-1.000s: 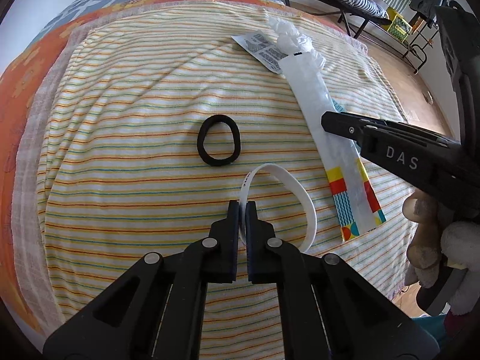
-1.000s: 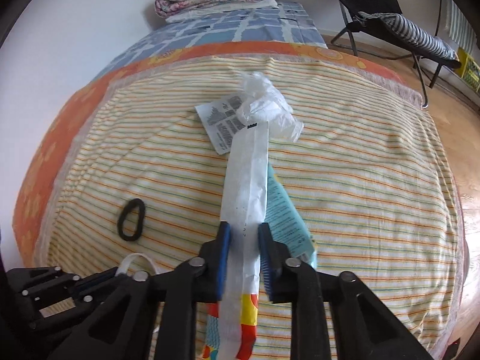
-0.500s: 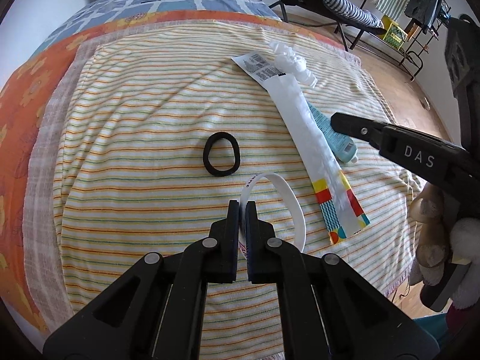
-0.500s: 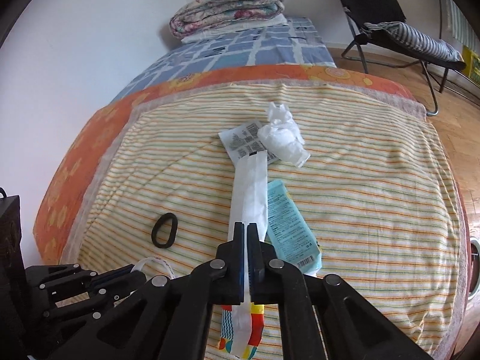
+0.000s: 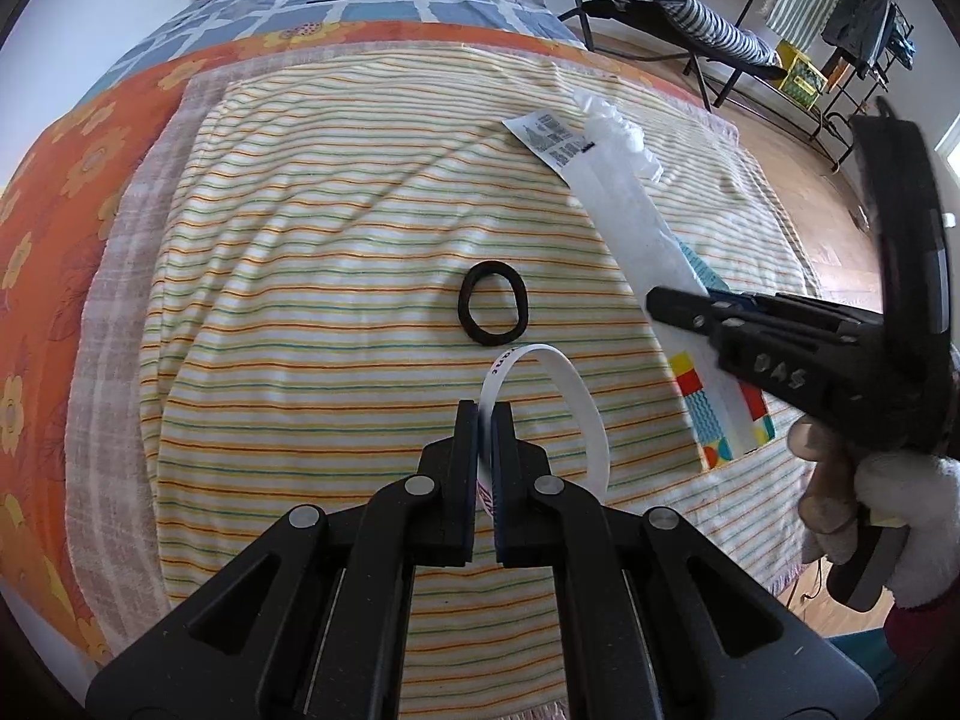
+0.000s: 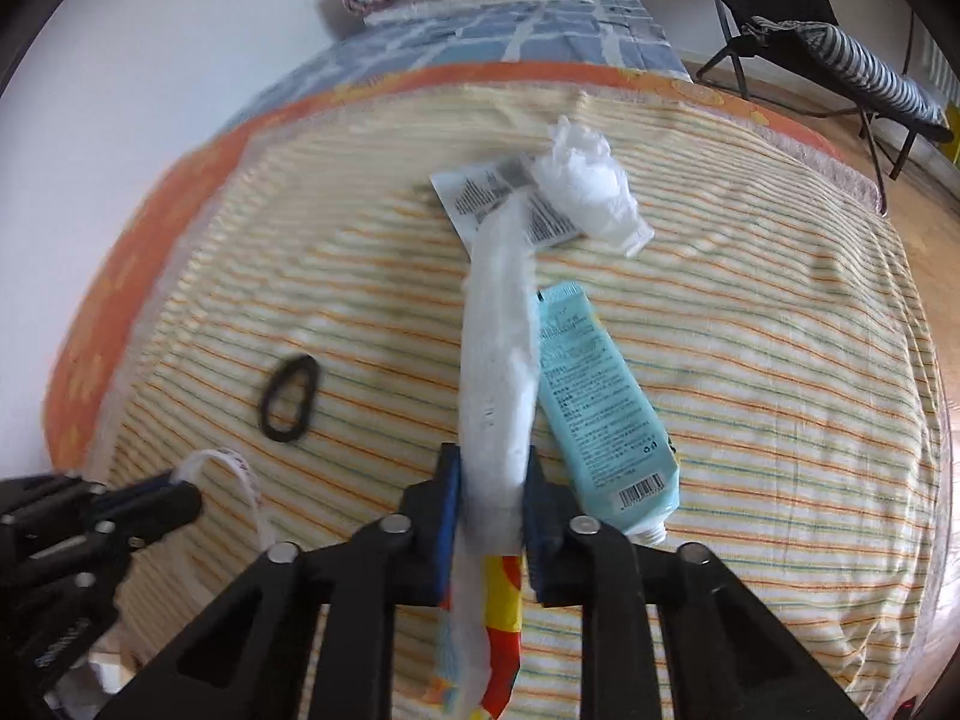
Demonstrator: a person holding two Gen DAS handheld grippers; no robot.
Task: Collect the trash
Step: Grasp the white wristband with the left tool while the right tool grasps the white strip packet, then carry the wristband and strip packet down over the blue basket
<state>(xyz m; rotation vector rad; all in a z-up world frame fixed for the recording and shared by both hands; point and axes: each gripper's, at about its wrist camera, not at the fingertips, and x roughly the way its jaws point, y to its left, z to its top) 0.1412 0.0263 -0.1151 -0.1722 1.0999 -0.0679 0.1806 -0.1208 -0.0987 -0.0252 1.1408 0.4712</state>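
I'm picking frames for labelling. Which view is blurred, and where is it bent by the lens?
Right wrist view: motion-smeared, black hair tie and striped blanket soft on the left. Left wrist view: sharp, stripes crisp. Both: fisheye bulges the bed, corners black.

Bed (image 5: 300, 300) – striped towel (image 6: 780, 360); on it hair tie (image 5: 492, 301), tube (image 6: 600, 396), tissue (image 6: 585, 186).

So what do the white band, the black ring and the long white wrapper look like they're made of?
White band: looks like smooth silicone or rubber; it holds an open loop and has printed lettering.
Black ring: probably a matte fabric-covered elastic hair tie, given its soft, uneven oval.
Long white wrapper: thin, crinkly, semi-translucent plastic film with a colourful printed end, though coated paper can't be ruled out.
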